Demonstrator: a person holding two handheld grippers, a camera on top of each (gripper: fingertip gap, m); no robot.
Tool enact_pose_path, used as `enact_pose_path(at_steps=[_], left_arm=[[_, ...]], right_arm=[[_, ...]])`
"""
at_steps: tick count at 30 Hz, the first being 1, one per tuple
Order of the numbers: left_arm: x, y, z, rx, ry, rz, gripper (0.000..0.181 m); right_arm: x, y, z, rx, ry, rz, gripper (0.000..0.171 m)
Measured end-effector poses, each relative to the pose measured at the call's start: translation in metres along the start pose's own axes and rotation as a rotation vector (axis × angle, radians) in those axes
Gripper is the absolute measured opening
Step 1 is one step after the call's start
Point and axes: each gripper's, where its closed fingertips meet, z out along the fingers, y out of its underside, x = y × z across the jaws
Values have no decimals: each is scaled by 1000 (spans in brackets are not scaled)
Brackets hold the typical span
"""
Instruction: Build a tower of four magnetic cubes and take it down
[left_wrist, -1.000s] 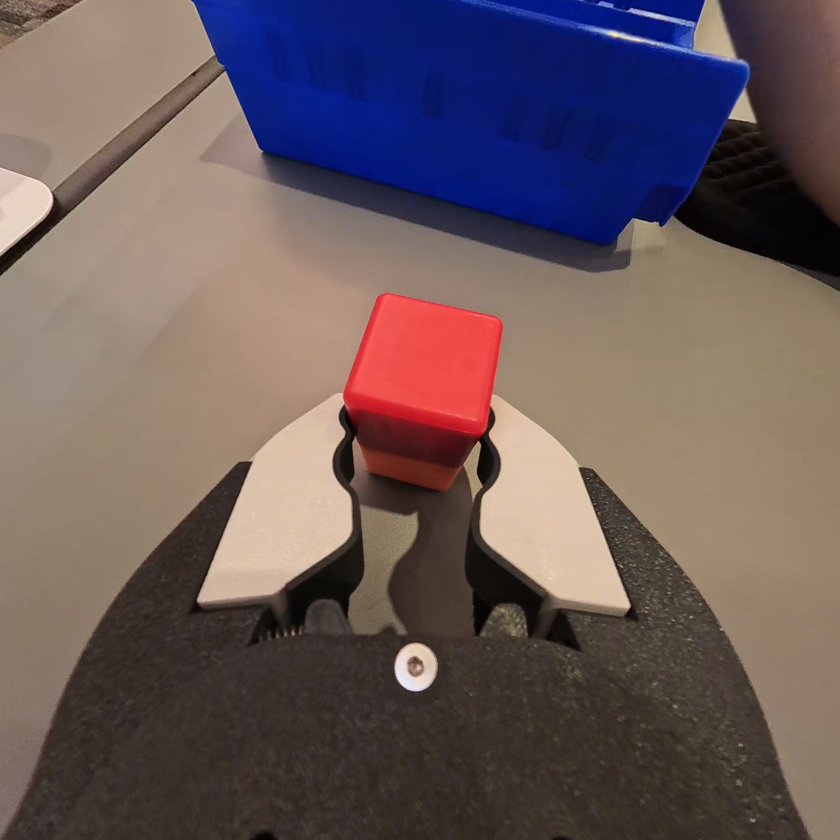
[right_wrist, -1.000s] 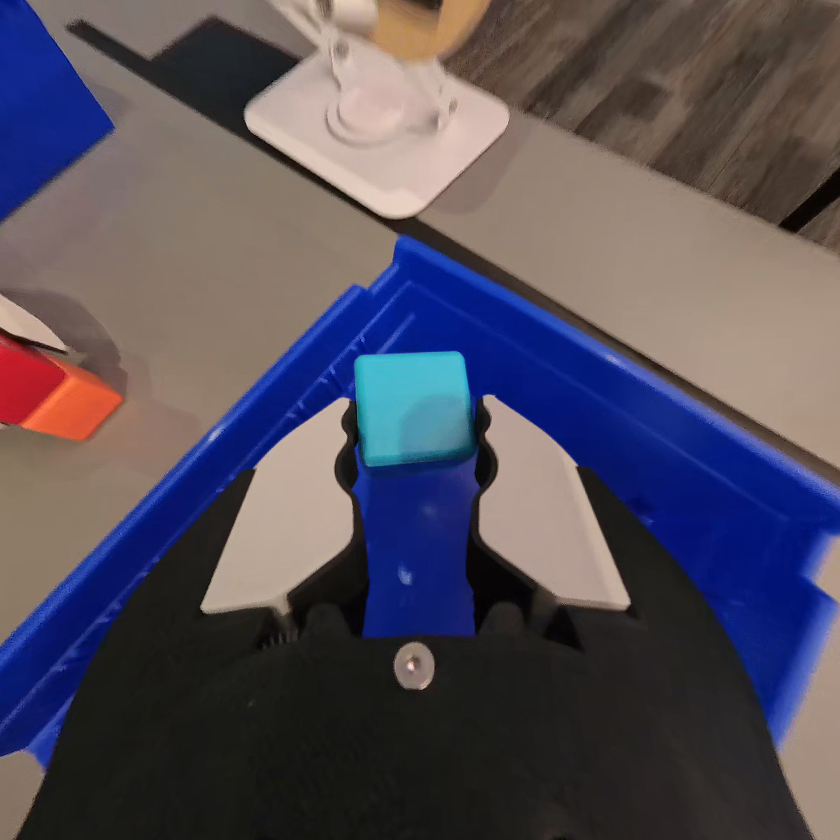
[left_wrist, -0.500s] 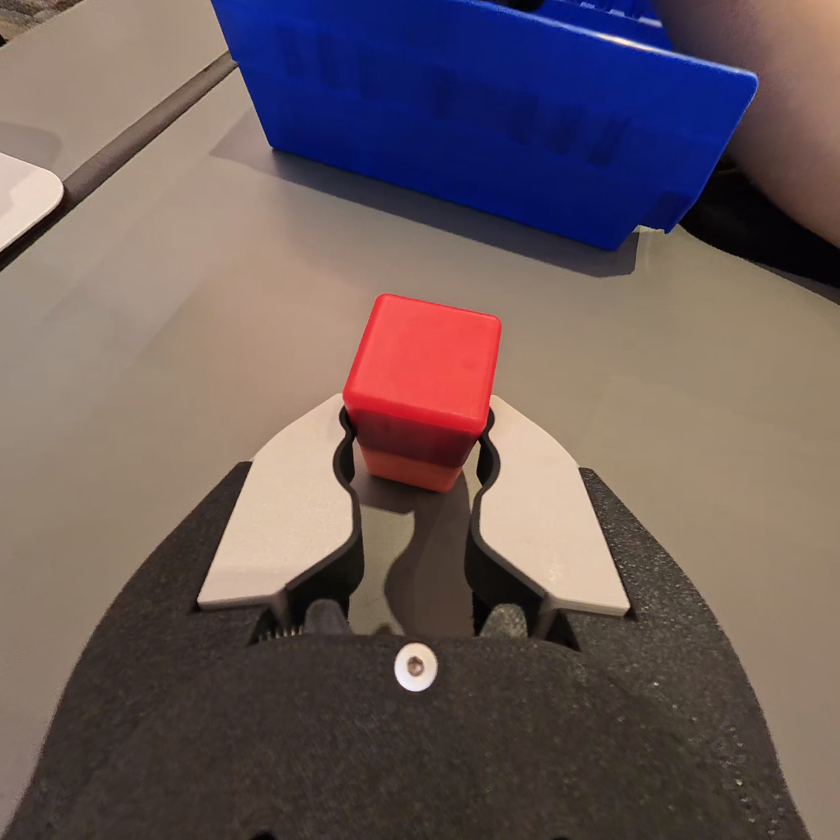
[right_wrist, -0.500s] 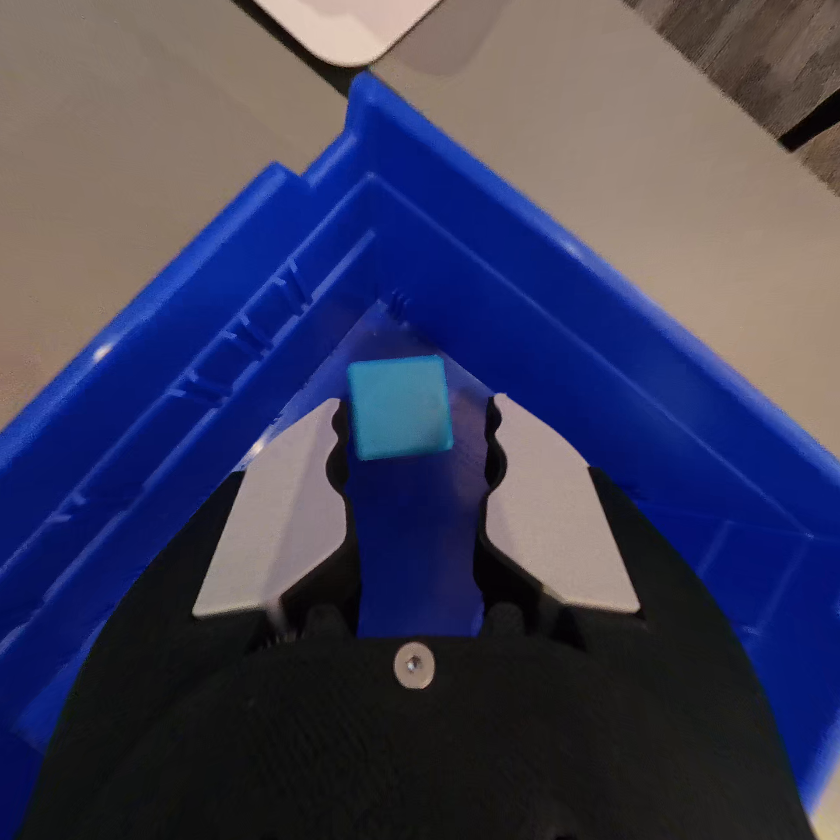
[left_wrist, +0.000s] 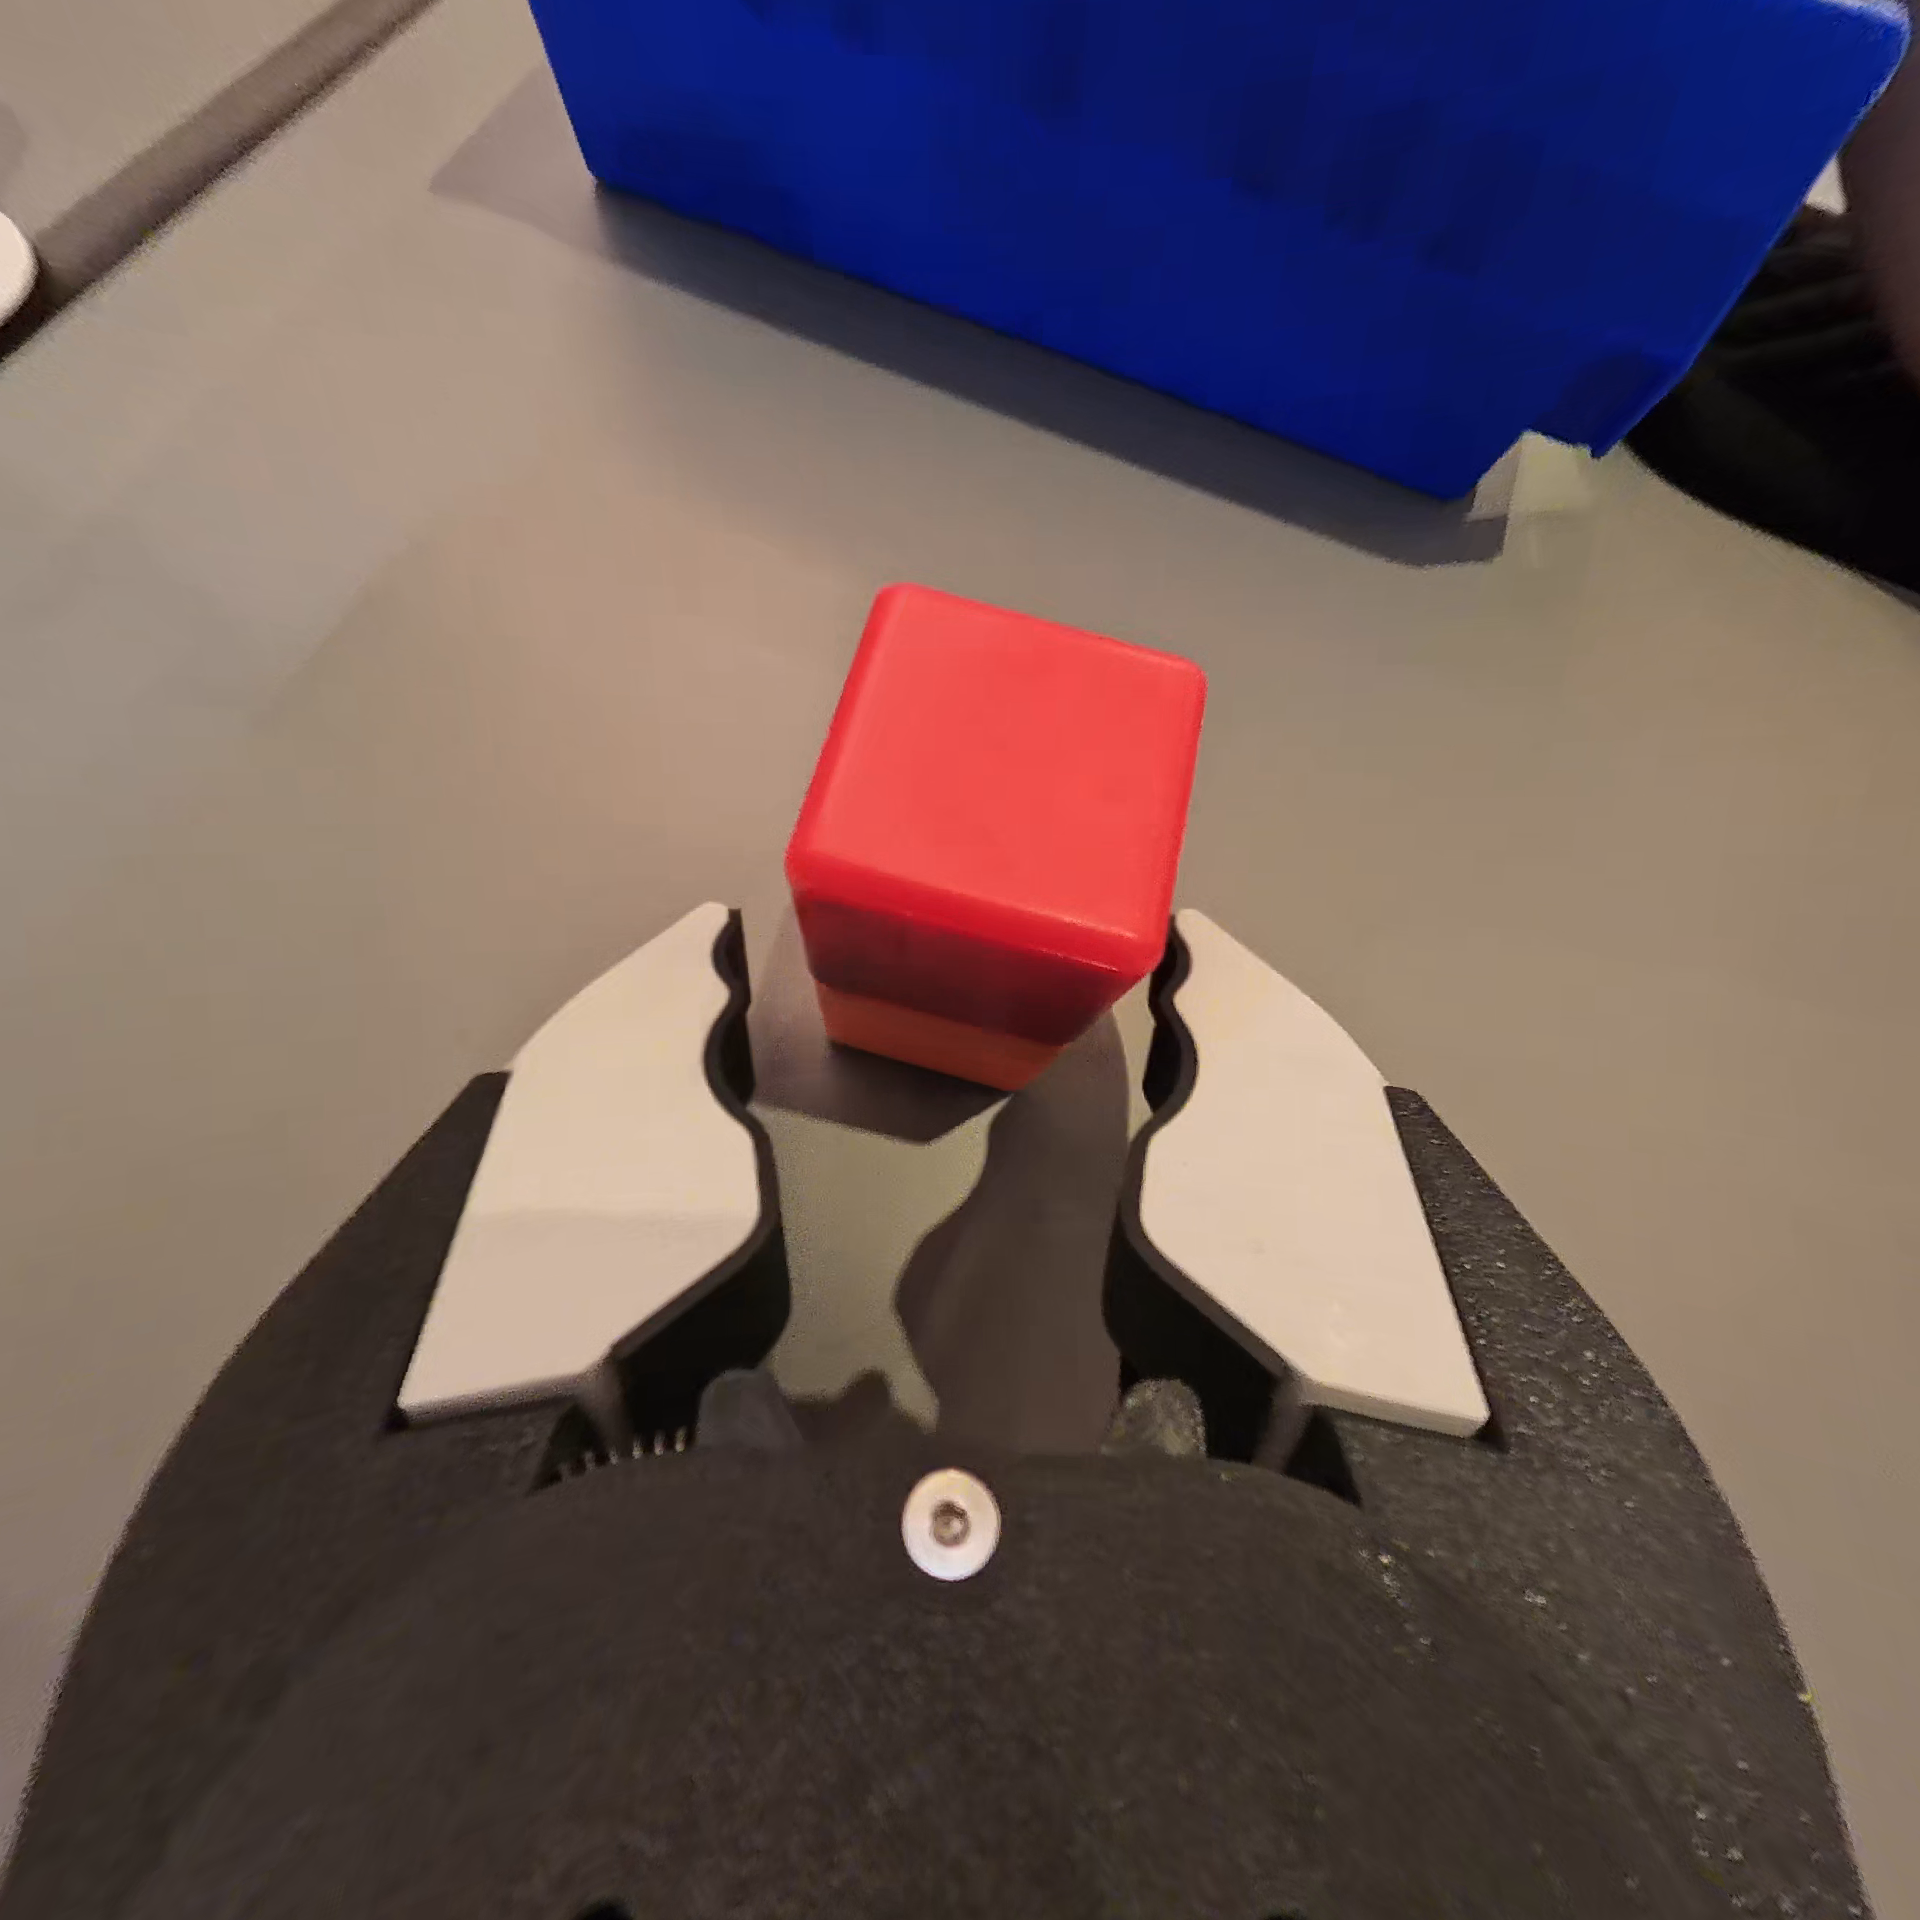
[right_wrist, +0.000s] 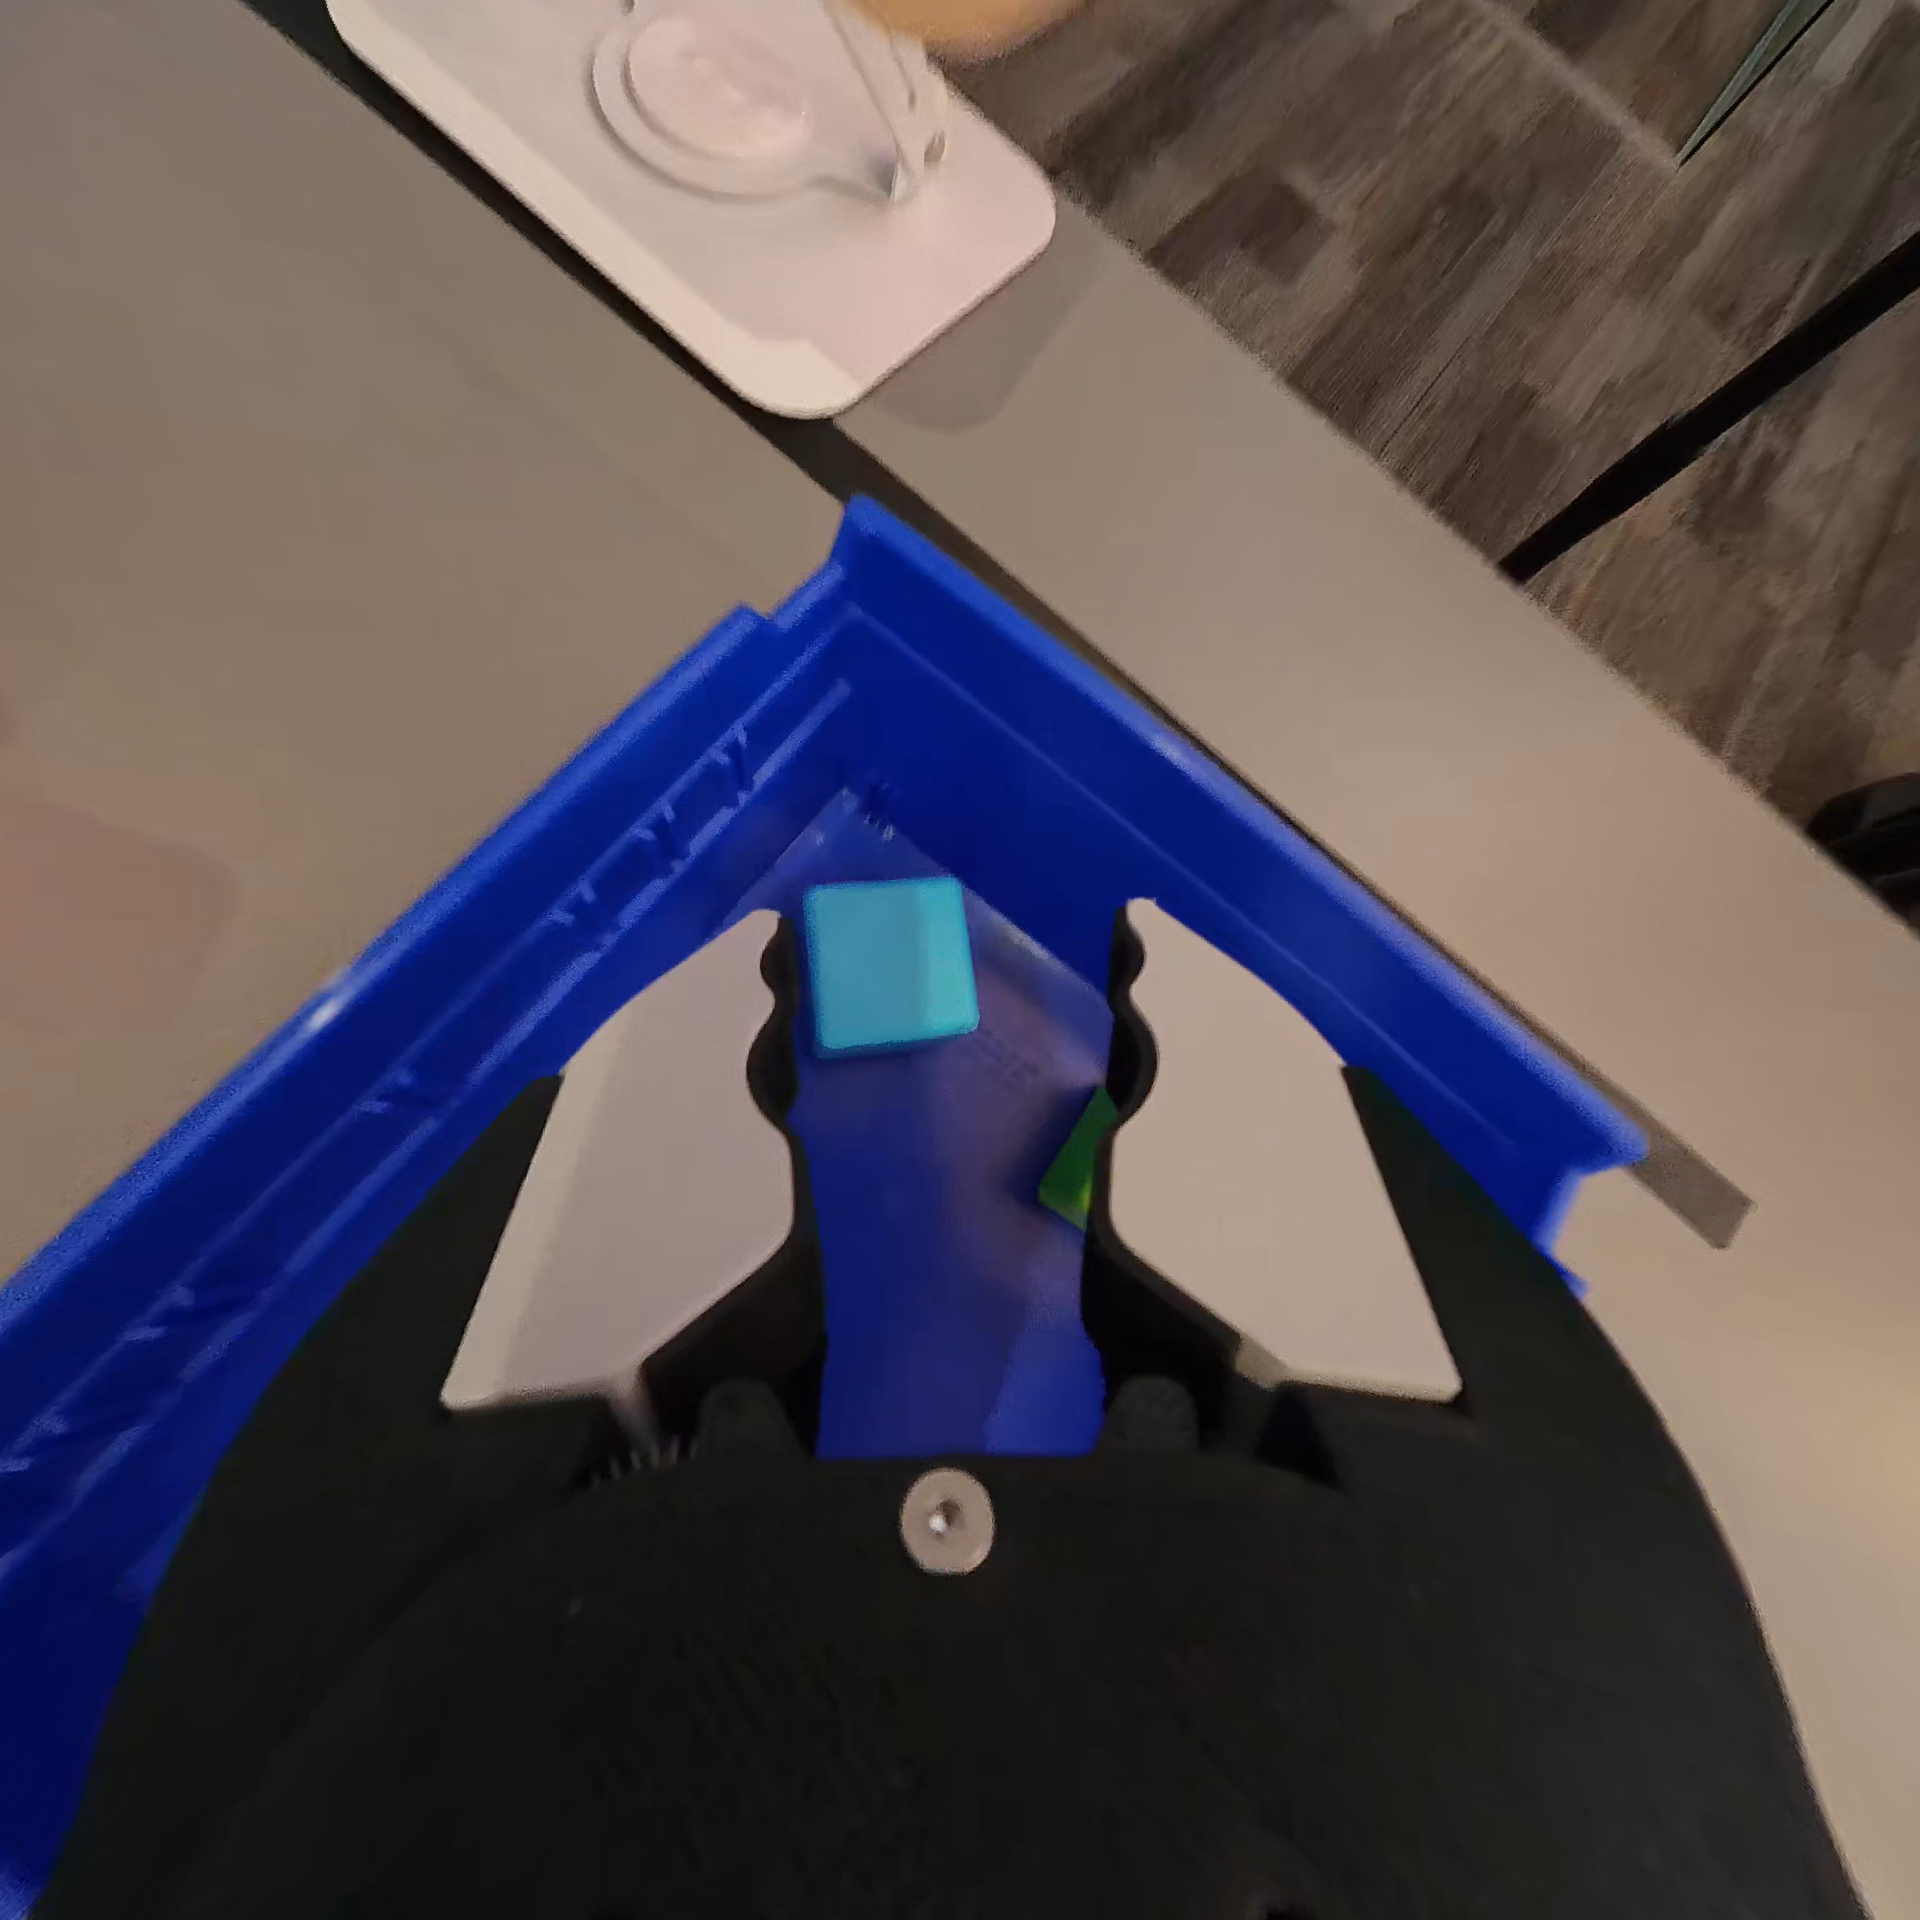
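Left wrist view first: your left gripper (left_wrist: 954, 940) has its jaws spread, with a sliver of gap on each side of the little stack, so nothing's pinched. The stack is a glossy red cube (left_wrist: 997, 790) with rounded edges sitting square on an orange cube (left_wrist: 940, 1049), of which only a thin strip shows underneath. Both stand on the smooth matte grey desk (left_wrist: 364, 644). The pale grey fingers (left_wrist: 603, 1164) have wavy black inner edges, set in a grainy black body. Behind the stack, well apart, is the ribbed outer wall of the blue plastic bin (left_wrist: 1195, 187).

Right wrist view: your right gripper (right_wrist: 948, 940) is let go too, jaws wide over the bin's inner corner (right_wrist: 1039, 748). A teal cube (right_wrist: 891, 964) lies on the bin floor, just beside the left finger, looking tilted. A sliver of something green (right_wrist: 1081, 1164) peeks out by the right finger; can't tell what. Past the bin, a white rounded base plate (right_wrist: 831, 239) sits on the desk, blurry.
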Motion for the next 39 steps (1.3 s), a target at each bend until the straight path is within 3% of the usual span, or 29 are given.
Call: enact_pose_path(at_steps=[5,8,11,13,19,26,27,39], left_arm=[[-4,7,5,-44,-46,24,70],[-6,17,10,-86,-50,21,66],[-8,19,12,-90,-82,60,52],[-7,18,13,-88,-76,63,52],[-7,18,13,-76,-59,76,51],[-5,18,13,-77,-38,91,51],[-4,18,13,-78,-35,92,52],[-1,19,14,-93,-26,114,51]], right_arm=[[-10,-55,-54,173,107,-98,58],[-44,-91,-82,290,101,-199,58],[-126,-107,-89,370,-220,-334,57],[-176,-102,-83,356,-440,-413,60],[-247,-74,-28,157,-633,-531,60],[-276,-46,7,-4,-681,-571,58],[-276,-45,11,-20,-667,-577,48],[-274,-51,4,-21,-745,-459,47]])
